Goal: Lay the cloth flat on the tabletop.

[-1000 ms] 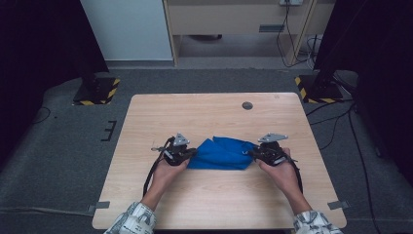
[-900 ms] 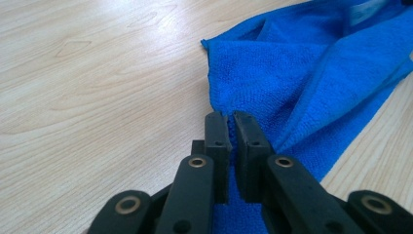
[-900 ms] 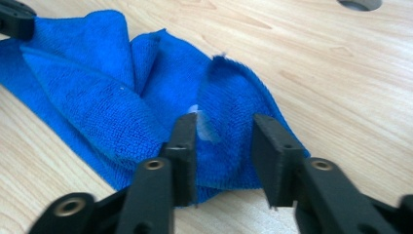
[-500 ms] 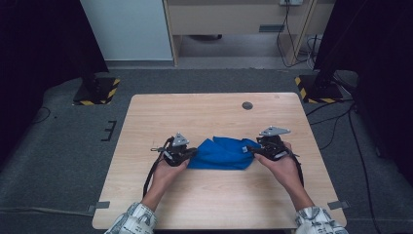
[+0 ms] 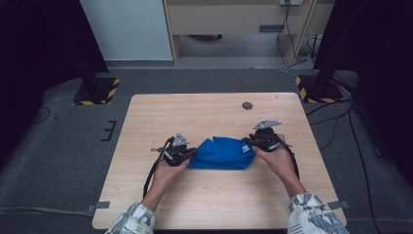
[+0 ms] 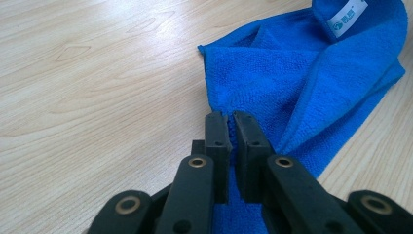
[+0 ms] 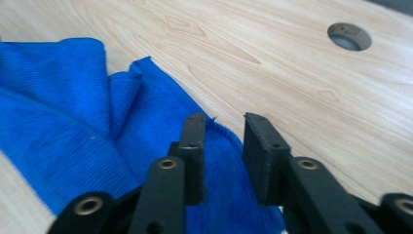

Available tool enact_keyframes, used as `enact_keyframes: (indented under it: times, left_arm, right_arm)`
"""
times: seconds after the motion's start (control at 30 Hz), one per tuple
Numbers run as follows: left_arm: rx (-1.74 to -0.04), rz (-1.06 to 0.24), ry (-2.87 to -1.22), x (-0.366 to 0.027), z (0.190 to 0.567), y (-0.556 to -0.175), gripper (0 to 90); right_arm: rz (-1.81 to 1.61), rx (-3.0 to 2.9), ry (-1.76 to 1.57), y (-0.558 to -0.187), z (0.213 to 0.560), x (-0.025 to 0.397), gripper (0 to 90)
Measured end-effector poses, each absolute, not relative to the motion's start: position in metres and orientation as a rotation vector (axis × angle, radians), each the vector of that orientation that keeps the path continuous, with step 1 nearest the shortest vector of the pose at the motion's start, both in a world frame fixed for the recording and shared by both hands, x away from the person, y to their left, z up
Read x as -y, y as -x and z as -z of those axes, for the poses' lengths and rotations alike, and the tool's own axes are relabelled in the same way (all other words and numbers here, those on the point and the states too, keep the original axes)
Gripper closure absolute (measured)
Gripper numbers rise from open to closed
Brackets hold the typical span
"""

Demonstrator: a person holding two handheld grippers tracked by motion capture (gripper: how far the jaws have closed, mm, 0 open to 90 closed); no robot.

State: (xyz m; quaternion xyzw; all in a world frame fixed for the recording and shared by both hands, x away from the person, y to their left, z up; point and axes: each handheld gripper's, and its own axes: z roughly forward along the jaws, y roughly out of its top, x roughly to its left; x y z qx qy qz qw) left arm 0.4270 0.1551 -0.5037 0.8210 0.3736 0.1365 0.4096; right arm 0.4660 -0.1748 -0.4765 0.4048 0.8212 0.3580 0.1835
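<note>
Cloth point(image 5: 221, 153), blue and bunched, lies near the middle of the wooden table point(image 5: 204, 114), between both tools. At its 9 o'clock end the left gripper point(image 6: 233, 117) has its jaws nearly together, pinching a hem. At the 3 o'clock end the right gripper point(image 7: 224, 122) straddles a corner with jaws apart, cloth between them; whether they touch it is hard to tell. A white label point(image 6: 346, 17) at 1 o'clock is partly cut off. A round hole point(image 7: 348, 36) sits at 1 o'clock.

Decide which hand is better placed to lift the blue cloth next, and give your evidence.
Left. The left tongs look shut on the cloth's edge, while the right tongs stand open over the cloth, gripping nothing yet.
</note>
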Motion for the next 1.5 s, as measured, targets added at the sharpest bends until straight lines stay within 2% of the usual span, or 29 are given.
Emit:
enact_keyframes:
  times: [0.33, 0.4, 0.53, 0.67, 0.8, 1.23, 1.5]
  left_arm:
    - [-0.940, -0.335, -2.072, -0.154, 0.504, -0.427, 85.1]
    - [-0.940, -0.335, -2.074, -0.154, 0.505, -0.427, 85.1]
    - [-0.942, -0.334, -2.076, -0.154, 0.505, -0.427, 85.1]
    - [-0.945, -0.338, -2.080, -0.154, 0.506, -0.428, 85.1]
    - [-0.947, -0.336, -2.082, -0.154, 0.506, -0.428, 85.1]
    - [-0.970, -0.341, -2.080, -0.156, 0.505, -0.428, 85.3]
    - [-0.965, -0.333, -2.081, -0.157, 0.506, -0.428, 85.1]
  right_arm:
    - [-0.872, -2.384, -1.214, -0.484, 0.505, 0.160, 50.0]
    - [-0.848, -2.401, -1.227, -0.484, 0.511, 0.160, 48.9]
    - [-0.843, -2.422, -1.239, -0.482, 0.516, 0.163, 58.3]
    - [-0.846, -2.445, -1.221, -0.481, 0.514, 0.167, 76.5]
    - [-0.885, -2.426, -1.204, -0.476, 0.510, 0.170, 83.3]
    - [-1.005, -2.305, -1.243, -0.467, 0.489, 0.195, 84.7]
    - [-1.022, -2.312, -1.248, -0.458, 0.489, 0.197, 85.6]
